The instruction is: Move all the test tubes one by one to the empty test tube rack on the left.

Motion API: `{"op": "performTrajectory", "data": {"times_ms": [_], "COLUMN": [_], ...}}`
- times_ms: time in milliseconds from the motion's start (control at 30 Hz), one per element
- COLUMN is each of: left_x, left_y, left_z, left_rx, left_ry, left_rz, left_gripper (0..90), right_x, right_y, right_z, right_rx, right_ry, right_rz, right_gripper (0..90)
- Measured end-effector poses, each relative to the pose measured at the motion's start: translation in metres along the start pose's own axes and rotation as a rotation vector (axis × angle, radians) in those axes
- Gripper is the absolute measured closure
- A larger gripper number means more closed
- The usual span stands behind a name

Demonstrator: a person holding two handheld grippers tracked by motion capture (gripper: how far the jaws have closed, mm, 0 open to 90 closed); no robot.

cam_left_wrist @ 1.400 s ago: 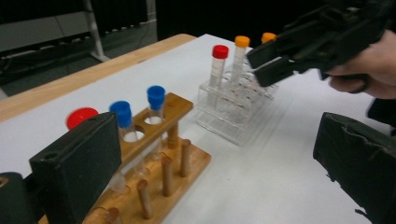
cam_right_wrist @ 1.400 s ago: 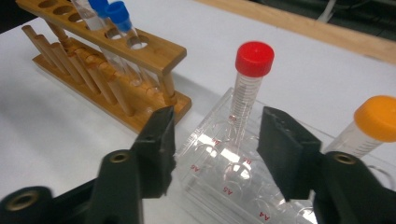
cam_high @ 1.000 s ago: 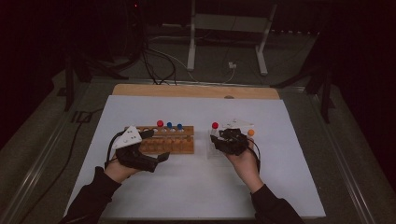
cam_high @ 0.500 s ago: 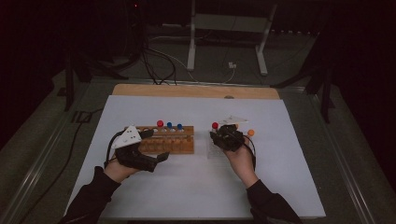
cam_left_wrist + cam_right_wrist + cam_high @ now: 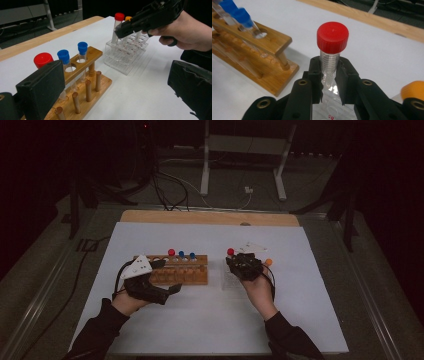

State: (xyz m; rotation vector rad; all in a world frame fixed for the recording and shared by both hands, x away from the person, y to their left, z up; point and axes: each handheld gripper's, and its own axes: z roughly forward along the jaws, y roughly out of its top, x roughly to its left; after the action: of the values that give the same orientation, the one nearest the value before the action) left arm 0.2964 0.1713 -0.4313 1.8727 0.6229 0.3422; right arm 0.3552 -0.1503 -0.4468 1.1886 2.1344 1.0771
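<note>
Because the red-capped tube (image 5: 329,62) has to stay upright to go into or come out of a well cleanly, the right gripper (image 5: 329,82) has it clamped on the bare wall just under the cap, its jaws having just been closing onto it, with the tube between them. The tube stands at the near-left corner of the clear plastic rack (image 5: 126,53), its lower end among the wells; whether it is seated or slightly lifted I cannot tell. It is a slim, transparent tube with fine graduation lines printed down the side and a chunky, ribbed red screw cap, and looks empty from here. An orange-capped tube (image 5: 128,18) stands just behind it in the same rack. Off to the side sits the wooden rack (image 5: 182,269), holding a second red-capped tube (image 5: 43,59) and two blue-capped tubes (image 5: 73,53), with a row of pegs along its front. The left gripper (image 5: 152,280) rests at that rack's end with its jaws spread wide and nothing between them, likely steadying or just waiting. Everything sits on the white surface (image 5: 300,310).
</note>
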Motion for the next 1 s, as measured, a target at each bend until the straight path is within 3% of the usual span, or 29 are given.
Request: {"op": "performTrajectory", "data": {"times_ms": [600, 700, 1000], "left_x": [-0.002, -0.004, -0.009], "left_y": [0.003, 0.003, 0.007], "left_z": [-0.001, 0.000, -0.001], "left_rx": [-0.006, -0.003, -0.009], "left_ry": [-0.025, -0.032, -0.054], "left_rz": [-0.001, 0.003, 0.009], "left_gripper": [2.0, 2.0, 2.1], "right_x": [0.011, 0.017, 0.039], "right_y": [0.016, 0.018, 0.015], "right_z": [-0.045, -0.052, -0.061], "right_rx": [-0.093, -0.101, -0.092], "right_ry": [0.009, 0.028, 0.145], "right_rz": [-0.070, -0.098, -0.132], "right_gripper": [75.1, 75.1, 75.1]}}
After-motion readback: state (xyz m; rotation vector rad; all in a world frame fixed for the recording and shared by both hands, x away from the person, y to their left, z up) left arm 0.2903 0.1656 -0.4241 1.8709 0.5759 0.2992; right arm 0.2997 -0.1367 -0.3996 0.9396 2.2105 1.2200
